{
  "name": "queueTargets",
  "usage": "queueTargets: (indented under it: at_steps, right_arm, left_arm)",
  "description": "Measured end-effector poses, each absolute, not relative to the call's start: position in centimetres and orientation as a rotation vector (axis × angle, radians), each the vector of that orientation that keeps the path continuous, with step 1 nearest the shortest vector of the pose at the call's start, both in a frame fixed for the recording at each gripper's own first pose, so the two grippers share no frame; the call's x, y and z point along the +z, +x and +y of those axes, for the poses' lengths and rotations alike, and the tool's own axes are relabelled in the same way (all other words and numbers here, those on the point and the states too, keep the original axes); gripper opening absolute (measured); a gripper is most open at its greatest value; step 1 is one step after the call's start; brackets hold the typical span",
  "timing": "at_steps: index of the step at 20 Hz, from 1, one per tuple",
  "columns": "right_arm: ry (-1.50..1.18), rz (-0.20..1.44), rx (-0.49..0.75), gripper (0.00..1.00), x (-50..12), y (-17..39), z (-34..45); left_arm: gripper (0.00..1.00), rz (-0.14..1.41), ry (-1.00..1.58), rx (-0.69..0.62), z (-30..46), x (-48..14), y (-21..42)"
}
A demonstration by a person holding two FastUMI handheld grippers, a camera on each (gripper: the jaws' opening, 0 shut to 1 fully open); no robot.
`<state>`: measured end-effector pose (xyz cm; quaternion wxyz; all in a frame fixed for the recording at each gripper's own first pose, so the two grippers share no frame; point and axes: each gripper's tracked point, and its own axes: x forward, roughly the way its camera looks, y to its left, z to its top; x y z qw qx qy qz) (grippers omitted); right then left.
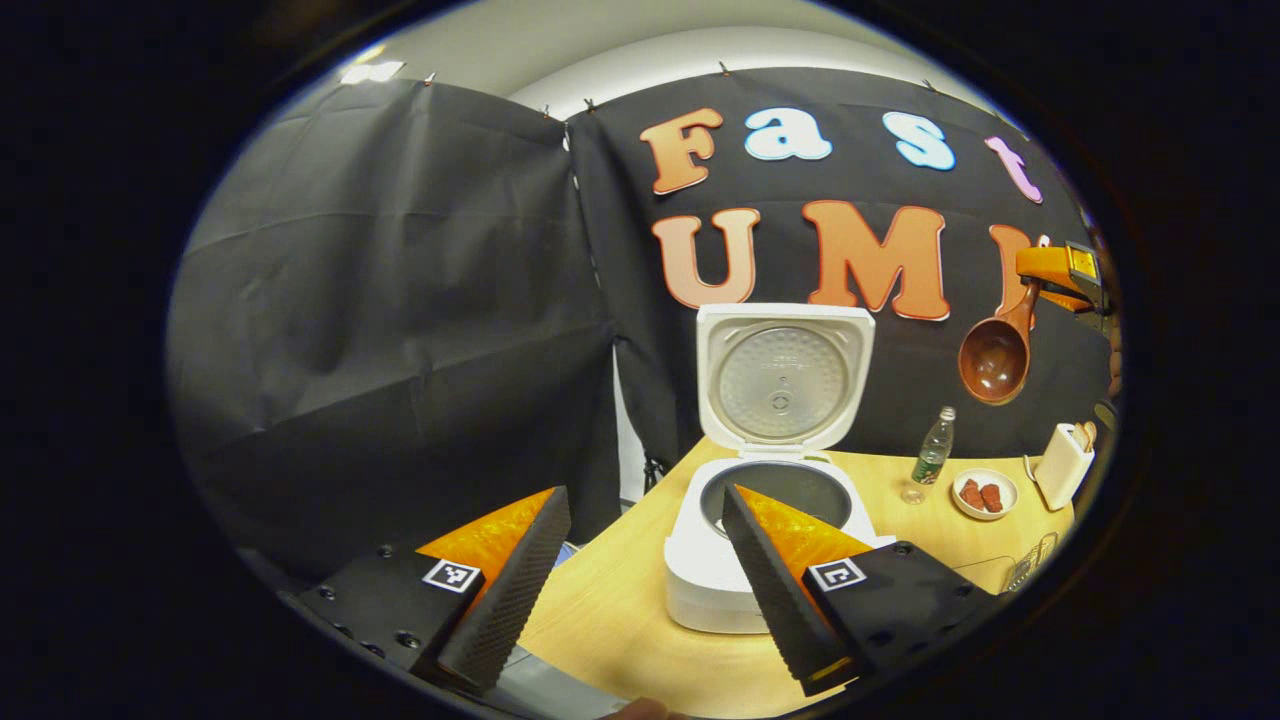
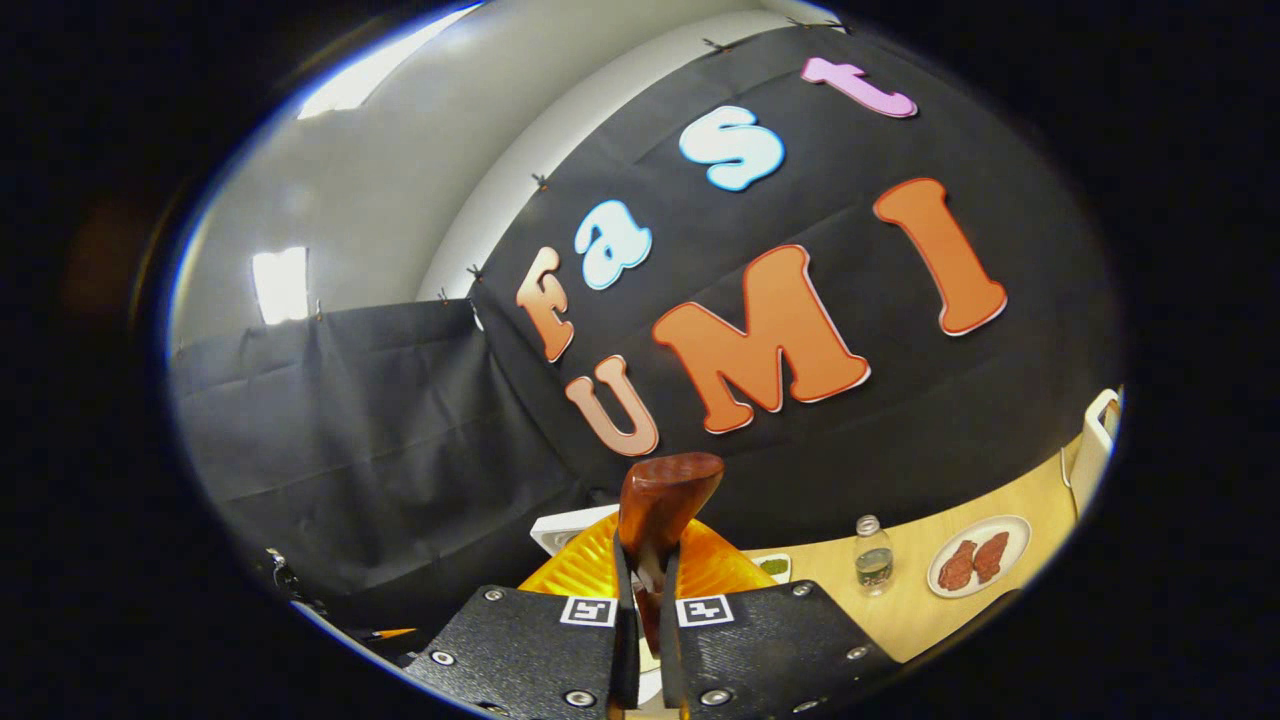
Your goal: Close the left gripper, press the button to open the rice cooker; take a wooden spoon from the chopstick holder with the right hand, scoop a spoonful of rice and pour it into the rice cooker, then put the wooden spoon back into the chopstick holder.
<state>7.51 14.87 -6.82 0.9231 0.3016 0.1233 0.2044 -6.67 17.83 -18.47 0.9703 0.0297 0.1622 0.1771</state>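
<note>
Rice cooker (image 1: 760,520) open on the table (image 1: 620,610), lid up, pot bare. Left gripper (image 1: 640,580) parted wide, holding nothing, low before the cooker. Right gripper (image 2: 640,590) clamped on the wooden spoon (image 2: 662,500) handle — seen from the left gripper view, bowl (image 1: 995,360) hanging empty, high right of the cooker. Chopstick holder (image 1: 1062,465) at the far right. Next, probably: lower, level the bowl, scoop rice — grip kept firm, no tilting.

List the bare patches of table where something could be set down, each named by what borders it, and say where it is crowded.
Free: the wooden table in front of and left of the open rice cooker, towards the left gripper. A narrower strip lies between cooker and bottle. Crowded: the far right, where bottle, plate and chopstick holder cluster.
</note>
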Motion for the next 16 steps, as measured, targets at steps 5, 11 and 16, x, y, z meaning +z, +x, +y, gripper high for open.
queueTargets:
  at_steps: [5, 11, 16]
  right_arm:
    - [0.563, 0.307, 0.245, 0.07, -11.4, 4.9, 5.0]
    - [0.547, 0.421, 0.032, 0.07, -18.2, -0.9, -5.9]
    - [0.543, 0.476, -0.11, 0.08, -23.3, -4.8, -11.4]
  left_arm:
    - [1.0, 0.324, 0.089, 0.287, 12.9, -18.1, -5.2]
    - [1.0, 0.365, 0.05, 0.221, 7.8, -19.3, -4.2]
    - [1.0, 0.387, 0.053, 0.169, 4.0, -19.7, -3.4]
